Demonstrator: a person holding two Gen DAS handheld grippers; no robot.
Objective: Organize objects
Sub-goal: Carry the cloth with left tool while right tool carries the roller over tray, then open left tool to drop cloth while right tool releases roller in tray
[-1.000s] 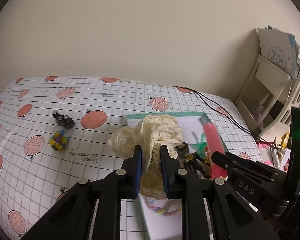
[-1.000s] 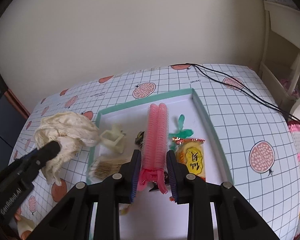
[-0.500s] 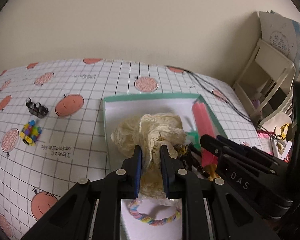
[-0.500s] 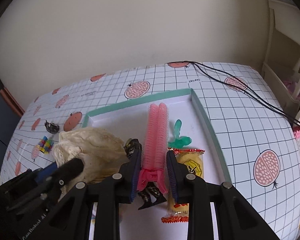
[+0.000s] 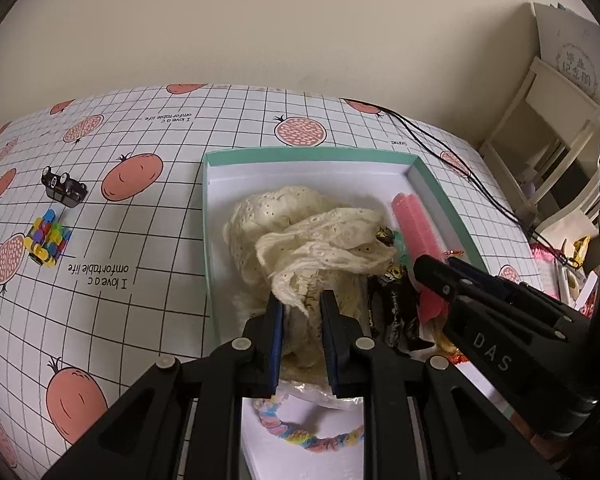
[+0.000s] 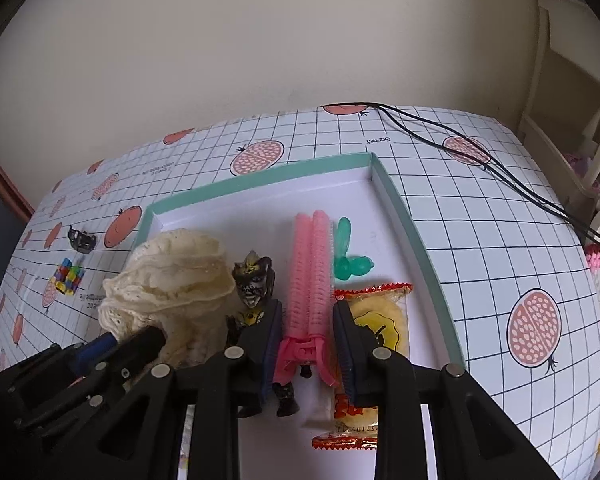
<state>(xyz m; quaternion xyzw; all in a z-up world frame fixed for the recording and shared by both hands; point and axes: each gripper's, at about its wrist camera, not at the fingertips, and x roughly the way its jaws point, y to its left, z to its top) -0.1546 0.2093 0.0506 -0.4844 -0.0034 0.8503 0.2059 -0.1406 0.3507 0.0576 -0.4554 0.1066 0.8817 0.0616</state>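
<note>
Cream lace cloth (image 5: 300, 240) bunched up inside the teal-rimmed box (image 5: 440, 188), toward its left half, piled over the white floor and leaning on the dark toy figure (image 6: 256, 280) beside it. Straight ahead of the left gripper (image 5: 302, 312), no real long axis, just a lump with one trailing fold pinched between narrow jaws. Looks low enough to just let go, so probably only a release left there. Next door, pink hair roller (image 6: 310, 268) lying lengthwise, pointing away toward the far wall of the box, clip end sitting between the right gripper (image 6: 306, 328) fingers; jaws set fairly narrow around it, can't tell if actually squeezing or already slack. Snack packet (image 6: 374, 320) and green clip (image 6: 350, 256) just right of the roller. Colourful block toy (image 5: 48, 242) and small black toy (image 5: 64, 188) out on the pomegranate tablecloth (image 5: 100, 300), well left of the box, nearer the left gripper.
</note>
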